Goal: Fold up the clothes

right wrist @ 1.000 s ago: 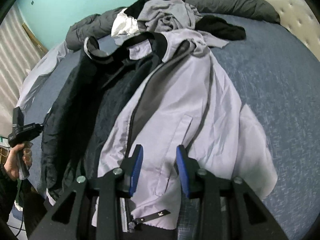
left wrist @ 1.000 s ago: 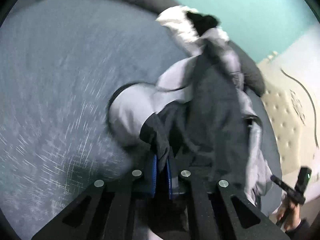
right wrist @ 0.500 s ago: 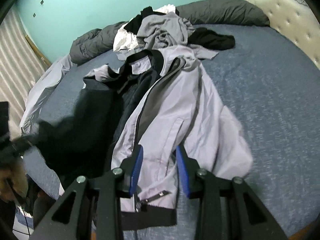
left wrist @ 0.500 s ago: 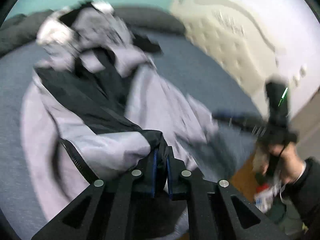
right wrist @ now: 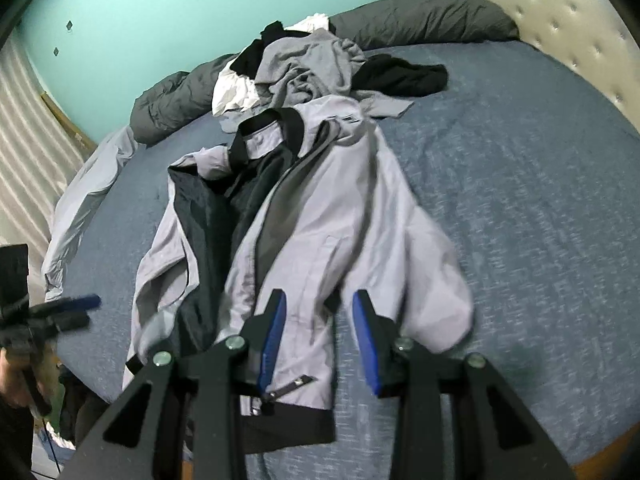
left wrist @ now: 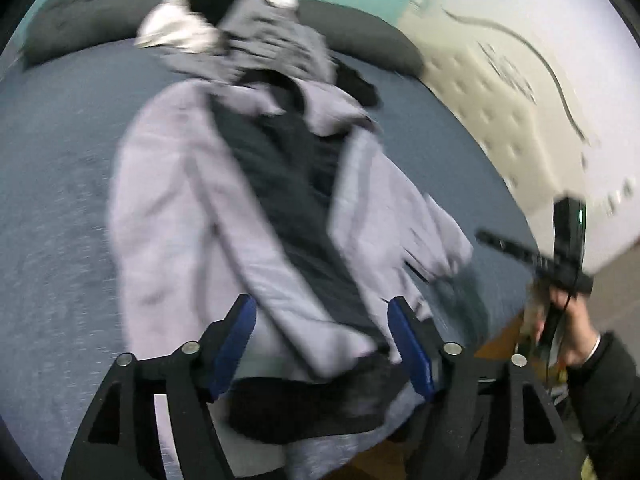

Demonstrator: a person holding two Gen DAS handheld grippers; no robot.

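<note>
The left tongs [left wrist: 320, 344] are opening, their blue pads spreading either side of the jacket [left wrist: 256, 216] hem with nothing pinched between them; the cloth lies loose below. That jacket, pale lilac-grey outside with a dark lining and black trim at collar and hem, is spread open, front up, lengthwise on the blue bed [right wrist: 520, 200], collar toward the pile of clothes [right wrist: 308, 68] and the grey pillows [right wrist: 420, 16] at the far end, hem at the near edge. It looks light, thin and limp, a smooth shell fabric that will likely slide on itself and slump rather than keep a crease, so a fold probably needs laying down flat and smoothing, not tossing. The left front panel is turned back and rumpled, showing lining; the right sleeve [right wrist: 436, 292] lies bunched alongside the body. The firmest places to take hold seem to be the black hem band [right wrist: 288, 428], the zipper edge and the collar, where the cloth is doubled and less apt to slip. The right tongs [right wrist: 320, 344] hover partway open over the right front panel near the hem, empty, pads clear of the fabric as far as can be seen.
</note>
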